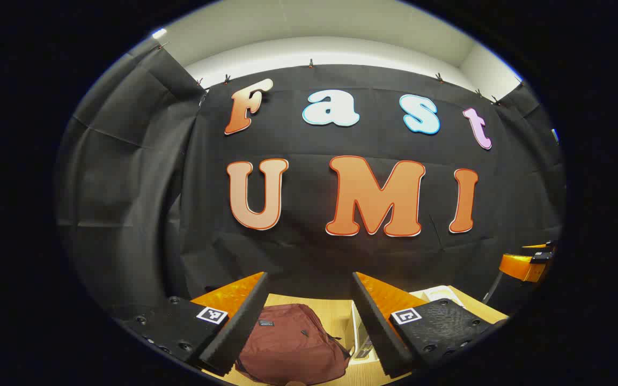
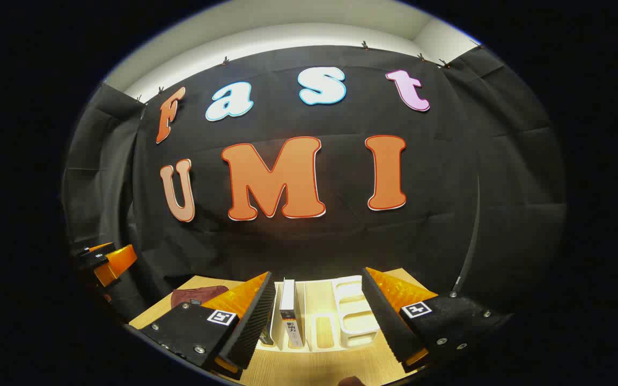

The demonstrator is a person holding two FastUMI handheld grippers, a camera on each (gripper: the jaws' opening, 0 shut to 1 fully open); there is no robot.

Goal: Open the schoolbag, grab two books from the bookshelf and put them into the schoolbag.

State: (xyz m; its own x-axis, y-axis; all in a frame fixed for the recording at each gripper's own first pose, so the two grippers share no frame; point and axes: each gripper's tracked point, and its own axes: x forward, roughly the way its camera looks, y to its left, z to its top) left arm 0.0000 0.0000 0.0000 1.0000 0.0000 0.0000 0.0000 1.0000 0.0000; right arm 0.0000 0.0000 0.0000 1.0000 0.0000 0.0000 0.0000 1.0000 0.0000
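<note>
Wooden table (image 2: 309,370) against black cloth: left gripper (image 1: 309,321), jaws wide apart and empty, above the closed schoolbag (image 1: 287,346); right gripper (image 2: 317,316), likewise spread, facing the bookshelf (image 2: 349,313) with upright books (image 2: 289,313).

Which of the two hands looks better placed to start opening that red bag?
Left, probably: the left gripper hangs open above the schoolbag, whereas the right gripper faces the bookshelf.

Dark red fabric schoolbag (image 1: 287,343) lying flat on the light wooden table, zipped shut, white slotted plastic bookshelf (image 2: 349,313) just beside it, upright book with a white spine (image 2: 289,313) standing in a slot (second book (image 2: 266,335) mostly hidden)
</note>
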